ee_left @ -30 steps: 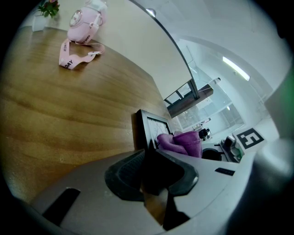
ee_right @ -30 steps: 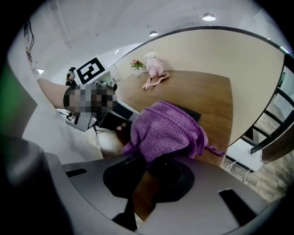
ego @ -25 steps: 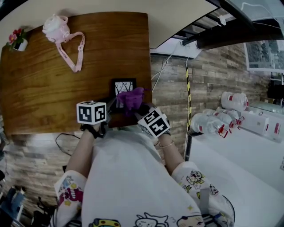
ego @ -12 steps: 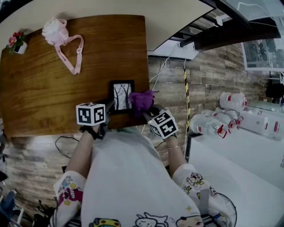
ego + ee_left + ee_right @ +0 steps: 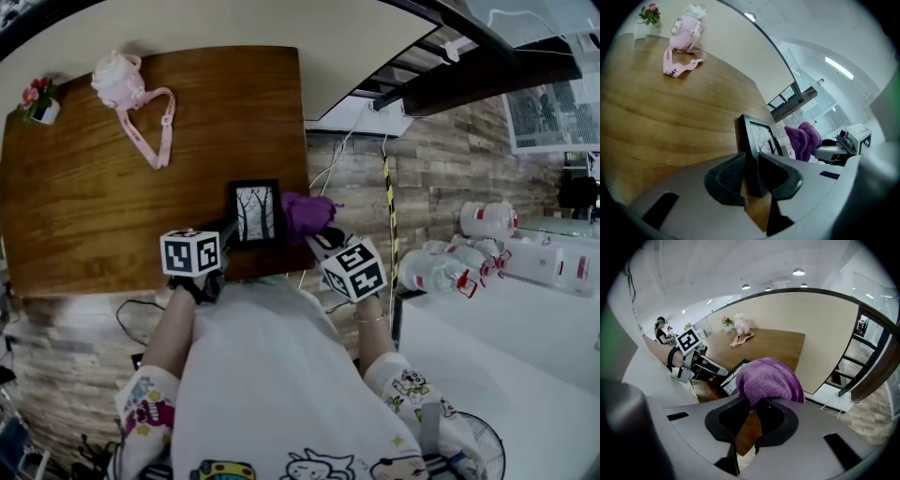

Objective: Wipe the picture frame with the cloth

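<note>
Upright black picture frame (image 5: 759, 136) pinched in left gripper (image 5: 751, 164) fingers, bunched purple cloth (image 5: 768, 378) in right gripper (image 5: 752, 413)

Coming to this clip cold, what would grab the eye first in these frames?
The bright purple cloth, bunched in the right gripper just off the near right corner of the wooden table. Beside it, the left gripper clamps a small black picture frame at its edge. A pink strapped item lies at the table's far left.
</note>
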`<state>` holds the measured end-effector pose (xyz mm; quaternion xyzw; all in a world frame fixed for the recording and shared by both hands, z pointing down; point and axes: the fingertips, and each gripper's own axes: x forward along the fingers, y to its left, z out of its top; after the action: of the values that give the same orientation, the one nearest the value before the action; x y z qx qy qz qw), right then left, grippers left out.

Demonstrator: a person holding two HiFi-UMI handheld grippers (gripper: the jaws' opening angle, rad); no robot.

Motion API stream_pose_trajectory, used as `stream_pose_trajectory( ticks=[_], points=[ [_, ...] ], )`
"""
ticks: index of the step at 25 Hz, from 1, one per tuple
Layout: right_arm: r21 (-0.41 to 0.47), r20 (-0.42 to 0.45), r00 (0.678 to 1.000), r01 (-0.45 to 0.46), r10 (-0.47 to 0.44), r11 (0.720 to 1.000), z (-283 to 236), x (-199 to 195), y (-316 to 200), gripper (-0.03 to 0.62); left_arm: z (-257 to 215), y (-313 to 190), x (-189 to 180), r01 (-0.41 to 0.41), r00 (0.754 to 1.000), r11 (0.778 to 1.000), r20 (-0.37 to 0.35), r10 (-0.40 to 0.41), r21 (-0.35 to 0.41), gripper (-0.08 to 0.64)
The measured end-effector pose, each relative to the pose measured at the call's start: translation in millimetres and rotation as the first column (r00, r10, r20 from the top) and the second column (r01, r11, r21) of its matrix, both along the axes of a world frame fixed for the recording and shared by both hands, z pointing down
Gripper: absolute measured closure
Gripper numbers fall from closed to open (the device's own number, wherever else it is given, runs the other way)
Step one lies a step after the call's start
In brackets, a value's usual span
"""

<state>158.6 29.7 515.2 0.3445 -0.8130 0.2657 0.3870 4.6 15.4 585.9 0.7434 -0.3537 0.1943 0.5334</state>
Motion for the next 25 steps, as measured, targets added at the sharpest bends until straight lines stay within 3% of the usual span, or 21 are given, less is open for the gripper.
stream_pose_trajectory(
  ticks=[8,15,20,25],
  points=[
    [0.123,0.056,0.998,-0.017,0.01,0.992,-45.6,-2.8,-29.4,0.546,-32.2,-11.9,-19.3,0.054,0.998,0.993,0.013,-0.056,0.104,0.491],
    [0.254,0.152,0.988,-0.05,0.012,0.966,-96.4,-17.5,-61.1,0.546,-88.8,-35.2,-30.0,0.075,0.997,0.962,0.0,-0.078,0.264,0.491],
    [0.334,0.243,0.97,-0.096,0.013,0.938,-133.5,-30.2,-82.6,0.546,-138.5,-47.8,-38.6,0.084,0.996,0.915,0.005,-0.093,0.395,0.491],
    [0.422,0.314,0.949,-0.118,-0.023,0.899,-168.4,-46.4,-93.4,0.546,-189.5,-61.2,-52.8,0.08,0.991,0.839,0.044,-0.123,0.538,0.491]
  ],
)
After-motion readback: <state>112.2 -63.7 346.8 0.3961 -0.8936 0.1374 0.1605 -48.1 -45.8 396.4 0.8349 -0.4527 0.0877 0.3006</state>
